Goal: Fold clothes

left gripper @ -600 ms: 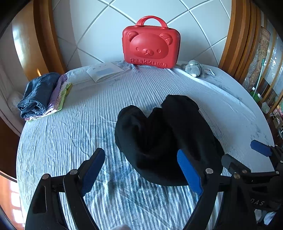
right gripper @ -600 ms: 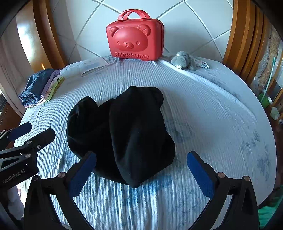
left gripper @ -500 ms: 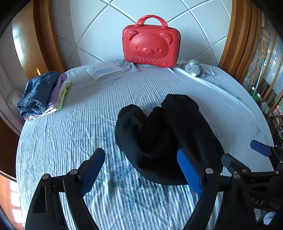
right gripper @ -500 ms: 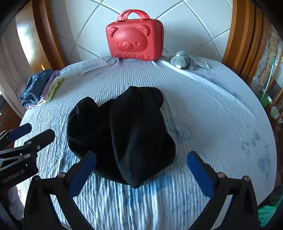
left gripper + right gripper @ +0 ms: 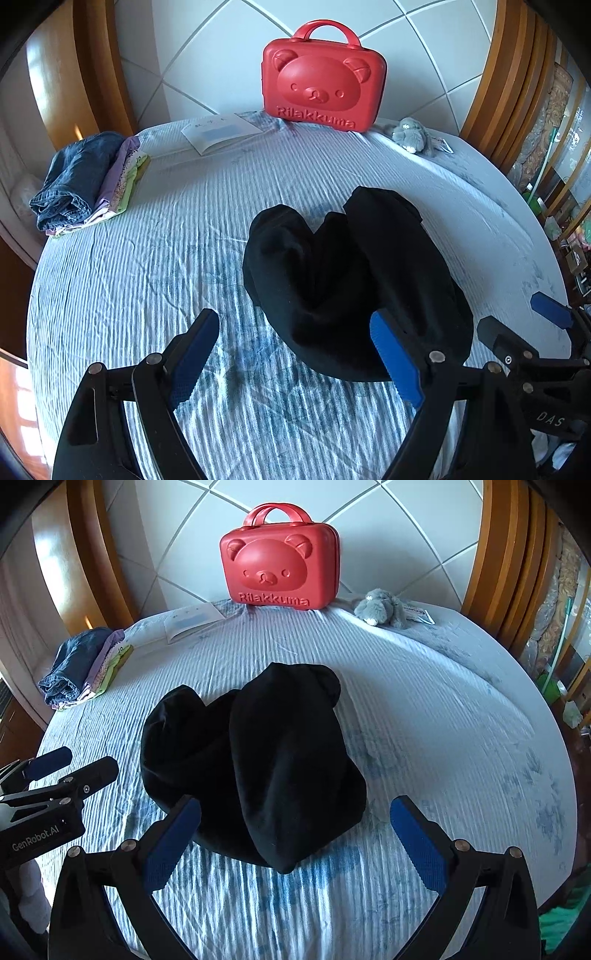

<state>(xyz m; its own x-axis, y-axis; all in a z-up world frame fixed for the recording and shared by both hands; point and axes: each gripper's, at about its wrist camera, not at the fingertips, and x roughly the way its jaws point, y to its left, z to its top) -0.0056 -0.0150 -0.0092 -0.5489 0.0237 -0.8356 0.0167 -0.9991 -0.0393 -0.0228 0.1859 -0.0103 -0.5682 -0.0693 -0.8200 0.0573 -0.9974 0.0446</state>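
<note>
Nothing has moved in the last half second or so: both grippers and the garment sit exactly where they were.

Left gripper (image 5: 295,354): black frame, ribbed blue pads, jaws spread wide, gripping nothing. It hovers over the near edge of the crumpled black fleece-like garment (image 5: 351,280), with its right pad (image 5: 395,360) in front of the fabric's near hem; contact can't be judged.

Right gripper (image 5: 295,836): same build, jaws spread wide, empty. The garment (image 5: 258,760) bulges between its pads, near point of the cloth roughly centred in the gap.

Garment: soft, matte, bunched into two rounded lobes, lying mid-bed on the pale blue ribbed bedsheet (image 5: 147,258), which is wrinkled with faded blotchy print.

Far edge against the white diamond-quilted headboard (image 5: 388,535): glossy red hard-shell bear-face case (image 5: 323,86), moulded "Rilakkuma" lettering, upright, arched handle on top. Just right of it, small grey fluffy plush toy (image 5: 380,607). Left of it, flat white paper booklet (image 5: 219,131).

Far left of the bed: folded stack of clothes (image 5: 85,184), blue denim on top, lilac and lime layers beneath.
</note>
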